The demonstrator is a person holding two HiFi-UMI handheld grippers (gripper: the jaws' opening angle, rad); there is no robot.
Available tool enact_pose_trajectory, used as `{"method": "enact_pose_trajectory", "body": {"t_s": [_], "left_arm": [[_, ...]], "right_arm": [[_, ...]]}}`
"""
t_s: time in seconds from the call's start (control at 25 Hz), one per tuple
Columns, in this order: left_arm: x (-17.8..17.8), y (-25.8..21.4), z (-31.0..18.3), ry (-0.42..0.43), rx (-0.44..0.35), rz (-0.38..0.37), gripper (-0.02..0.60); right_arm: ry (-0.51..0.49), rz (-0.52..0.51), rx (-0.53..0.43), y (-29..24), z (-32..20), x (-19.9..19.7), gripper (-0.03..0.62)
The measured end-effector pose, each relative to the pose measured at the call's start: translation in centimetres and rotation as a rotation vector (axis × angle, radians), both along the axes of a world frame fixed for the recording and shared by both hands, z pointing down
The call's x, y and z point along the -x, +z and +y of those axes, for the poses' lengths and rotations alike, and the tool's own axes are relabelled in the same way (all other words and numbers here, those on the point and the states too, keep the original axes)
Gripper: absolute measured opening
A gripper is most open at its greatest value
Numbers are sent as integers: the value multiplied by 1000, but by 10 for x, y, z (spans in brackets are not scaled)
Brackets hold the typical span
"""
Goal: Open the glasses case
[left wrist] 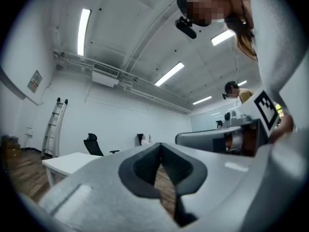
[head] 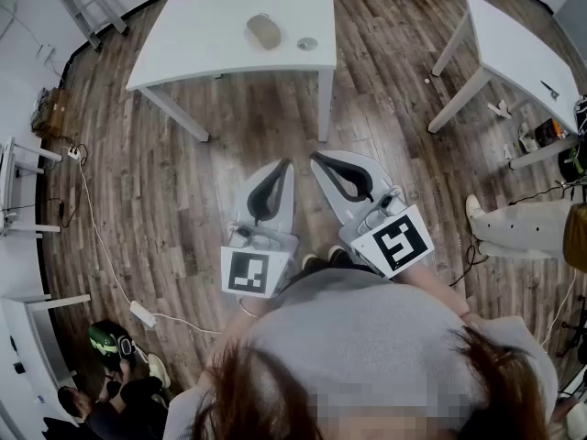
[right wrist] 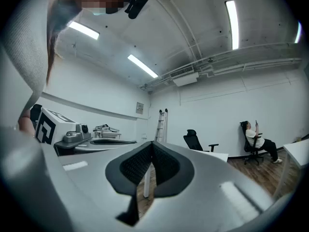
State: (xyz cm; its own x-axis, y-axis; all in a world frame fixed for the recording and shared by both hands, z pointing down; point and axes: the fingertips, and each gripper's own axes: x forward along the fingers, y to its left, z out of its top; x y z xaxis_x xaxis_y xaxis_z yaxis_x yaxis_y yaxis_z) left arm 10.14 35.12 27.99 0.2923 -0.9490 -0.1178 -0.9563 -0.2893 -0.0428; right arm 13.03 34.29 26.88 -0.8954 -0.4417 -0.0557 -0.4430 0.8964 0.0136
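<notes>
Head view alone shows the glasses case (head: 264, 31); left gripper (head: 282, 166), right gripper (head: 315, 158) jaws together.

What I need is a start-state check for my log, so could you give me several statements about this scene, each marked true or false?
1. The glasses case lies on the white table. True.
2. The left gripper grips the glasses case. False: its jaws are together on nothing, and it is held over the floor, short of the table.
3. The right gripper is shut and empty. True.
4. In the head view, a small round thing lies to the left of the case. False: it lies to the case's right, apart from it.
</notes>
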Motion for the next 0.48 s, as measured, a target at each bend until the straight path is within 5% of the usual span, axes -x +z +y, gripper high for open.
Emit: {"method": "enact_pose_trajectory", "body": {"t_s": [0.48], "left_arm": [[-8,-4,6,-4,-6,-1,3]], "right_arm": [[-11,5,-16,-3,9,-5,5]]}}
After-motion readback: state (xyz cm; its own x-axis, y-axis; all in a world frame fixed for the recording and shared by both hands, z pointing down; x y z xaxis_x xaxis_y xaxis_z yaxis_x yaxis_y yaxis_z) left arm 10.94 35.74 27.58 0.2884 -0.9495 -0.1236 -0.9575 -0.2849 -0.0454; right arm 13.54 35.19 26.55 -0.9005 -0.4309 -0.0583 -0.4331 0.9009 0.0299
